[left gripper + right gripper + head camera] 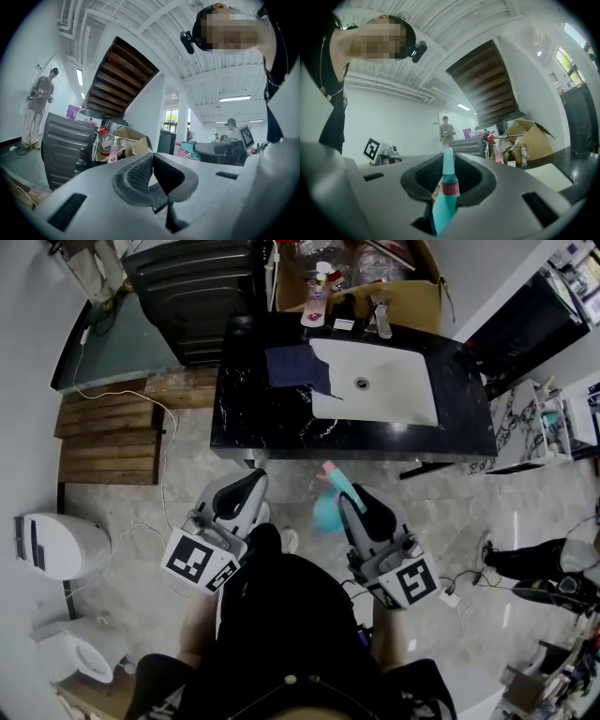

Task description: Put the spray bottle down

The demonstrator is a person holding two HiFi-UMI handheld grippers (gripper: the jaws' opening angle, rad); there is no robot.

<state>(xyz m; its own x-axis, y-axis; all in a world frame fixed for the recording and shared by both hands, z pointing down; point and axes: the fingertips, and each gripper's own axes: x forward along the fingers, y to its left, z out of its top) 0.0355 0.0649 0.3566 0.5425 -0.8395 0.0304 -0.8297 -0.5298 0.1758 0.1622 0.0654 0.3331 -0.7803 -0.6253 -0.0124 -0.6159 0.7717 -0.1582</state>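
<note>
Marble floor below, black counter (244,418) with white sink (394,390) ahead; I stand short of it, both grippers level and pointing toward it. Right gripper (345,498) (448,159): jaws closed part-way on the bottle (326,514) (443,201), pads pinching it near the neck, so the teal body hangs below them and the top rises above; this grip keeps it roughly upright, which I judge suits setting it on its base. Bottle: in the air over the floor, well apart from the counter, not yet put down. Left gripper (255,476) (152,161): jaws together, nothing between them; it is beside the right one and apart from the bottle, presumably just kept out of the way. Counter: a dark cloth (291,367) lies across the sink's left edge; small bottles and a box (412,301) crowd the back; the bare black strip at the front looks the likeliest landing place, though I cannot tell which spot is meant.
</note>
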